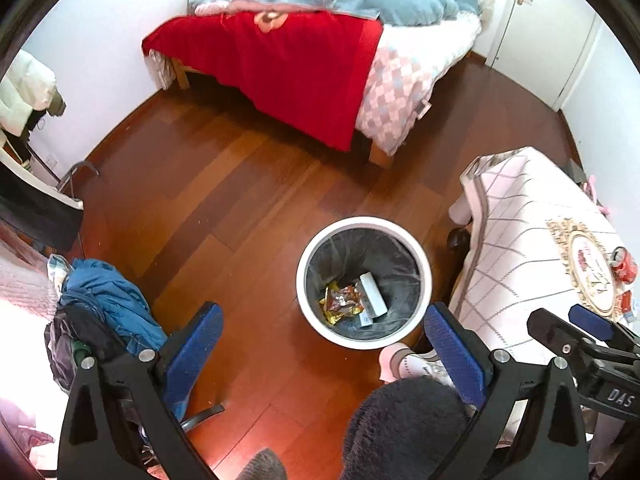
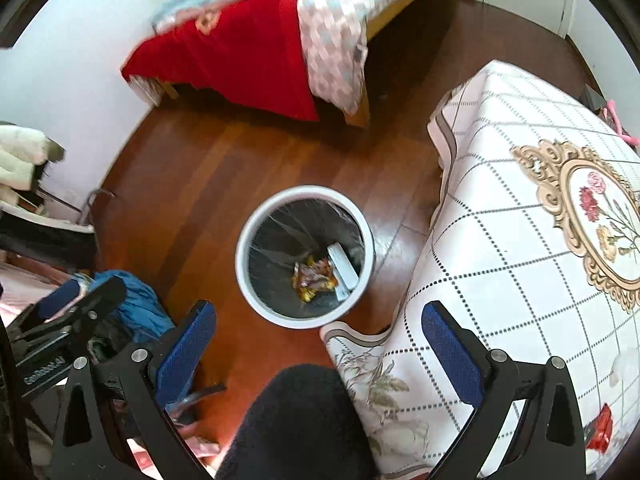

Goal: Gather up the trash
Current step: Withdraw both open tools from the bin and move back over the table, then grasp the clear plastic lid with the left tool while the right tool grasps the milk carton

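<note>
Down on the wooden floor (image 1: 224,208), just beside the table (image 1: 520,248), stands the white trash bin (image 1: 425,276) with its dark liner. At its bottom lie a crumpled gold and red snack wrapper (image 1: 340,302) and a pale flat box (image 1: 373,292), touching each other; the right wrist view shows the same wrapper (image 2: 314,276) and box (image 2: 343,266) inside the bin (image 2: 242,276).

Both claws hang above the bin and carry nothing. The left claw (image 1: 322,340) is spread wide, its blue pads well apart on either side of the bin's near rim. The right claw (image 2: 318,336) is spread wide too, one pad over the floor (image 2: 224,160) and the other over the tablecloth (image 2: 520,240).

On the table, near its far right edge in the left wrist view, a red drinks can (image 1: 624,266) lies on its side on the checked cloth. A red packet (image 2: 600,428) shows at the lower right of the right wrist view, on the cloth; what it is cannot be told.

Beyond the bin is a bed (image 1: 312,60) with a red blanket hanging over its side. A heap of blue clothing (image 1: 112,300) sits to the left.
</note>
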Motion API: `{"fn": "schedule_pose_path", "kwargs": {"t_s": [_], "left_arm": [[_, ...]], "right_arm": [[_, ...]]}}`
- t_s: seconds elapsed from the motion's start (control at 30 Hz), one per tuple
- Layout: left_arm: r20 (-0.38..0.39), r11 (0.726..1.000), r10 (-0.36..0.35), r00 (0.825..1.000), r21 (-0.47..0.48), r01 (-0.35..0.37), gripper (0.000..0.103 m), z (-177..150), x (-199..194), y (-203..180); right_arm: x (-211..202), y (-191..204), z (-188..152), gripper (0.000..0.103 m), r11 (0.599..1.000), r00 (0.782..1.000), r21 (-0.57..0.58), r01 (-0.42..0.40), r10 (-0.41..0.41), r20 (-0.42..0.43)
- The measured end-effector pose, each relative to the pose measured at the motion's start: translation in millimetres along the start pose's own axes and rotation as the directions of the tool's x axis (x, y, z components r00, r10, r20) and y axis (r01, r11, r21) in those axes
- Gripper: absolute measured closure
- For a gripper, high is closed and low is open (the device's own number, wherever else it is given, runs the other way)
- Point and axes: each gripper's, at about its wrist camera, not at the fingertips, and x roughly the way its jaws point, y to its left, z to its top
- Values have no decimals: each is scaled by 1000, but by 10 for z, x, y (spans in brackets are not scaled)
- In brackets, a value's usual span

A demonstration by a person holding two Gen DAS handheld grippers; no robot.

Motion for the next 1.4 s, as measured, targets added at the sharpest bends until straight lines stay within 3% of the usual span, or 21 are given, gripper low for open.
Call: {"fn": "schedule_pose_path", "kwargs": {"t_s": [0.2, 0.3, 0.4, 0.5, 0.7, 0.83, 0.97, 1.07, 1.23, 1.4], "left_arm": [[65, 999, -3, 998, 40, 1, 0, -11, -387, -384], [86, 997, -14, 996, 75, 8, 0, -51, -456, -716], [81, 989, -25, 996, 146, 13, 0, -127, -369, -1220], [27, 973, -53, 998, 225, 46, 0, -256, -129, -1813], [-79, 928, -109, 991, 349, 130, 0, -494, 348, -3166], [-114, 903, -106, 988, 404, 144, 0, -475, 675, -3992], [-151, 876, -92, 984, 458, 152, 0, -395, 1024, -4672], [-160, 859, -70, 985, 492, 142, 0, -334, 1256, -4983], [-183, 838, -49, 982, 528, 140, 0, -274, 1494, -5223], [-193, 838, -50, 980, 525, 146, 0, -207, 1521, -5232]], "right_arm": [[-608, -187, -164, 0, 995, 991, 50, -86, 80, 109], [-864, -516, -287, 0, 989, 986, 108, -102, 86, 145], [-1038, -1000, -430, 0, 983, 988, 170, -69, 43, 151], [-1153, -1654, -626, 0, 965, 990, 263, 10, -47, 134], [-1315, -3183, -970, 0, 861, 979, 482, 162, -202, 31], [-1365, -4139, -926, 0, 790, 957, 561, 248, -288, -18], [-1345, -4949, -750, 0, 745, 933, 588, 316, -356, -51], [-1234, -5430, -541, 0, 728, 920, 588, 351, -385, -71], [-988, -5863, -283, 0, 718, 906, 571, 399, -404, -125], [-727, -6067, -226, 0, 716, 931, 605, 349, -339, -136]]}}
